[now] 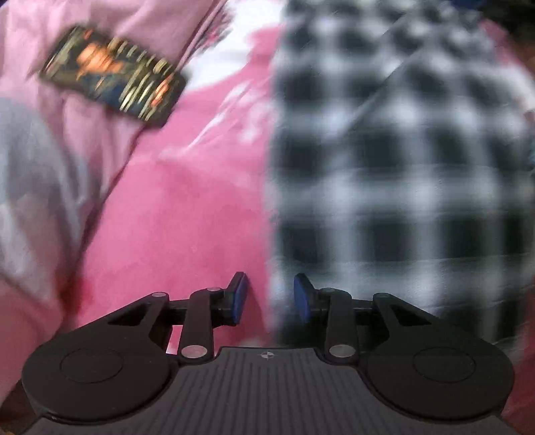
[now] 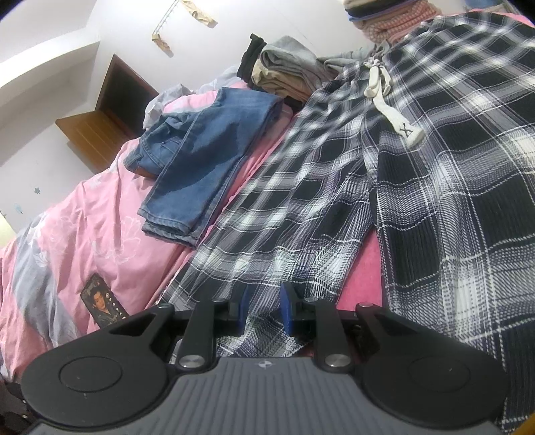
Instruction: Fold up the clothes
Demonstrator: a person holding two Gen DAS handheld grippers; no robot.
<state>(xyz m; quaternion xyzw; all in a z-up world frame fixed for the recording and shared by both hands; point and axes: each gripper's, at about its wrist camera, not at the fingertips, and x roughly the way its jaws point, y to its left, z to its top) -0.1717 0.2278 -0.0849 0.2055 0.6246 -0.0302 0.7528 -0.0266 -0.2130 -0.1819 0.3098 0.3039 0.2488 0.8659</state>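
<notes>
plaid trousers (image 1: 401,167) blur under left hand-held gripper (image 1: 271,297), edges cut off.

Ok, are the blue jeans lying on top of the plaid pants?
No, the folded blue jeans lie on the pink bedcover beside the plaid pants, not on them.

Home bedroom: bed with pink floral cotton duvet (image 2: 100,214), folded blue denim jeans (image 2: 200,160) near its far edge, stacked folded clothes (image 2: 284,73), white walls (image 2: 50,20).
</notes>
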